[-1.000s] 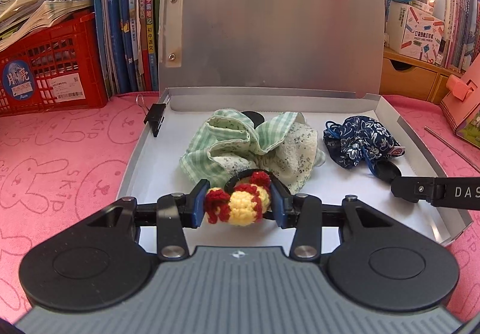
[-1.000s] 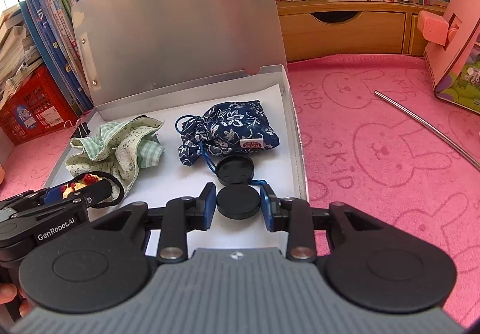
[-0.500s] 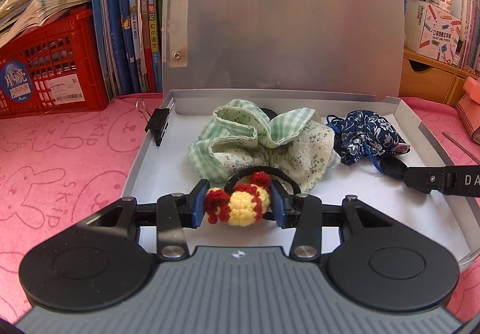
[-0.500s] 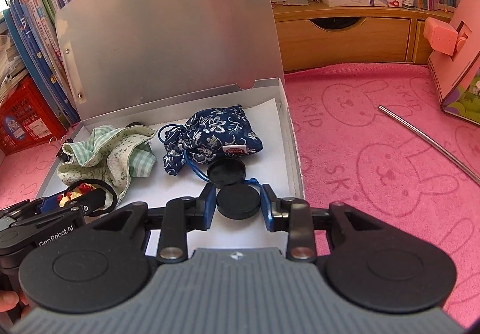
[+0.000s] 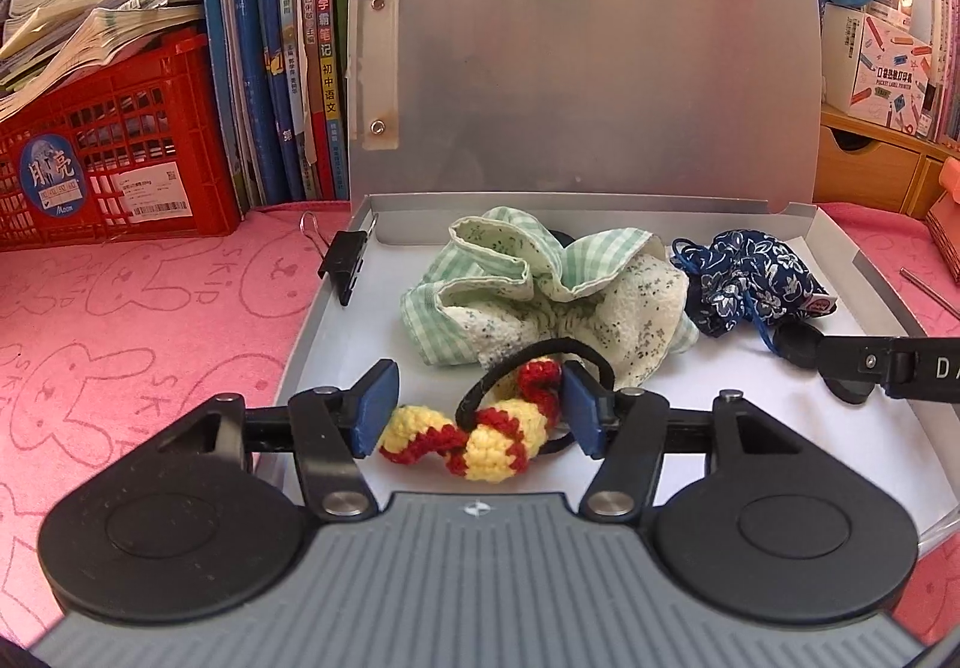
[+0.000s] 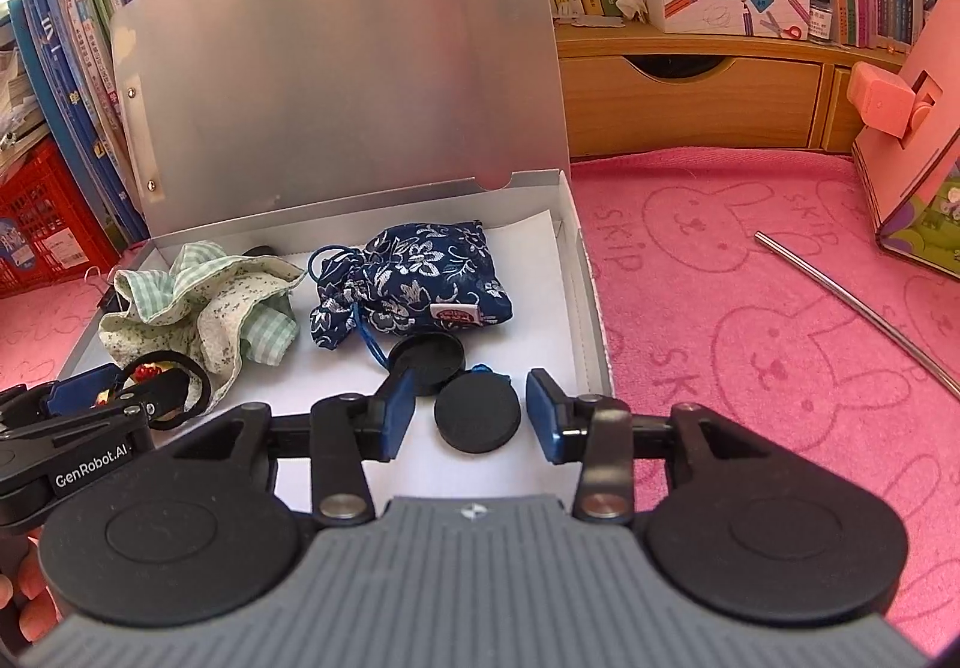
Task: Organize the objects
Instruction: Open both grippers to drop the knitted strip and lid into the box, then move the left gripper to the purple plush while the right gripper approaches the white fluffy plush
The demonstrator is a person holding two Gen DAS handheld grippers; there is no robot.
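Hair tie [image 5: 480, 431] btwn opening left jaws, disc [image 6: 477, 412] btwn opening right jaws, both loose.

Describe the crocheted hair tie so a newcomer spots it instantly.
Find the open grey metal box on the pink bunny-print mat. At its near edge, between the opening left gripper jaws, lies the yellow-and-red crocheted hair tie, the only knitted, brightly coloured thing there, on a black elastic loop.
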